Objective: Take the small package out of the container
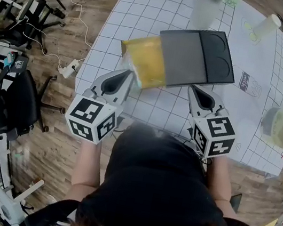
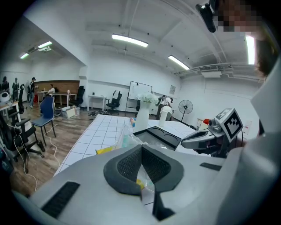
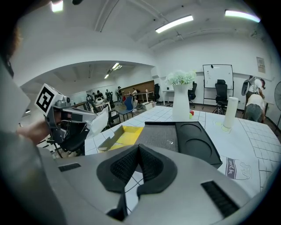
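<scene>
The small package, a crinkled clear pouch with something pale inside, is hanging from the left gripper at the centre of the left gripper view; the fingers are clamping onto its film, which is showing both above and below them. In the right gripper view it is sitting at the left, raised off the desk just beside the open end of the yellow tray; whether it is fully clear of the tray is hard to tell from the head view. It is looking light, soft and slippery, likely to sag or slide; a pinch on a flat seam edge is suiting it better than a squeeze on the filled middle. The tray is sticking out leftward from the black container at frame centre; the right gripper is hovering just below the container, fingers pressed together on nothing.
</scene>
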`<state>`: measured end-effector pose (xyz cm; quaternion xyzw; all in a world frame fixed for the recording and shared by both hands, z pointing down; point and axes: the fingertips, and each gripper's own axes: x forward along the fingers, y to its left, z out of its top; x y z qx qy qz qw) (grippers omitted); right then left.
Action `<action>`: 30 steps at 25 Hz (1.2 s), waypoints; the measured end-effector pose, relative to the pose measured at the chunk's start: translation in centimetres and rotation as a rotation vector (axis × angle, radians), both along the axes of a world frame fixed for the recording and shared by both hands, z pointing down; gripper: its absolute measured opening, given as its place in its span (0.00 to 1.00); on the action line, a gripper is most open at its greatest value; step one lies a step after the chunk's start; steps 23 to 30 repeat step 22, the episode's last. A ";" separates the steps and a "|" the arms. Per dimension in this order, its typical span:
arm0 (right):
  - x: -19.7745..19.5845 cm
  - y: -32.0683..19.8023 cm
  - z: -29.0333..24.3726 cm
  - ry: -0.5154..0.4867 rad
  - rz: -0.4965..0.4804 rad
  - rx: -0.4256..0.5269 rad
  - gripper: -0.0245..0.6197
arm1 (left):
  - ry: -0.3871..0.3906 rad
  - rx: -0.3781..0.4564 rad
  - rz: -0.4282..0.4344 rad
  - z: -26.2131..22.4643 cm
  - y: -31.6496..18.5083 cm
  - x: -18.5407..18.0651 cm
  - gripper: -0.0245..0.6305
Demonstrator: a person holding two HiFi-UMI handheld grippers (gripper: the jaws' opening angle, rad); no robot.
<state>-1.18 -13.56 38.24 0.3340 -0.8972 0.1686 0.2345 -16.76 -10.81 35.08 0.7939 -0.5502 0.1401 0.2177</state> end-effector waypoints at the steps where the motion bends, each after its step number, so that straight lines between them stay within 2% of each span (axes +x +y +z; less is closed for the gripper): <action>1: 0.0 0.0 0.0 0.000 0.001 0.000 0.06 | -0.001 -0.001 0.000 0.0 0.1 0.0 0.08; 30: -0.3 0.6 -0.9 -0.022 0.006 0.022 0.06 | -0.020 -0.001 -0.008 0.1 0.9 -0.7 0.08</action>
